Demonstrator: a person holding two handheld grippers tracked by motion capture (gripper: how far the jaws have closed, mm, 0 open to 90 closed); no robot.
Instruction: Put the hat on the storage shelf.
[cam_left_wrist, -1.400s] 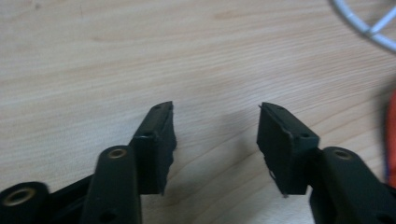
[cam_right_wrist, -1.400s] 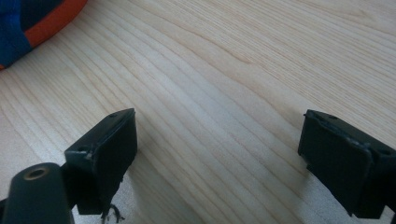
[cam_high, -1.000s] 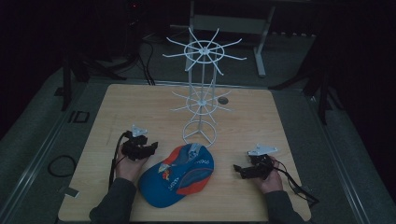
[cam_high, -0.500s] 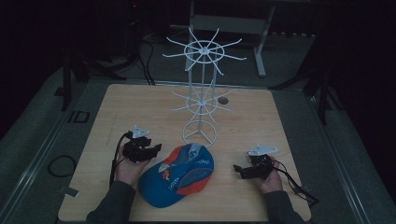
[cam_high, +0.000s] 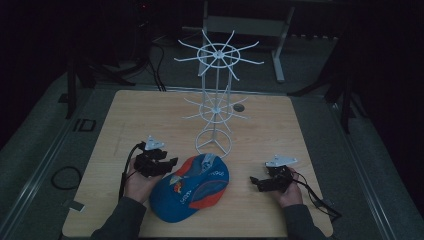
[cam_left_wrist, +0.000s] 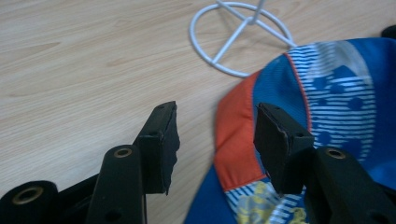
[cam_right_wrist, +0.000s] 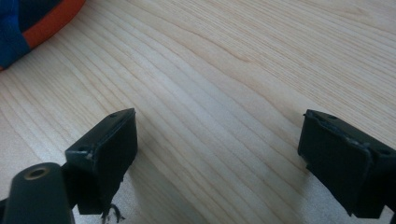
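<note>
A blue cap (cam_high: 192, 186) with an orange brim and white stripes lies on the wooden table (cam_high: 280, 130) near the front. In the left gripper view the cap (cam_left_wrist: 322, 93) has its orange edge between my jaws. My left gripper (cam_high: 170, 164) sits open just left of the cap; its tips (cam_left_wrist: 217, 126) straddle the cap's orange rim without closing. Over on the right of the cap, my right gripper (cam_high: 254, 181) rests open on bare wood (cam_right_wrist: 219, 130), with a corner of the cap (cam_right_wrist: 32, 23) far off.
A white wire rack (cam_high: 216, 100) with two tiers of radial prongs stands on a ring base (cam_high: 214, 142) just behind the cap; that ring base (cam_left_wrist: 238, 35) is close ahead of the left gripper. A small dark disc (cam_high: 239, 107) lies behind the rack.
My left gripper has edged right toward the cap's rim. The right gripper and the cap have stayed put.
</note>
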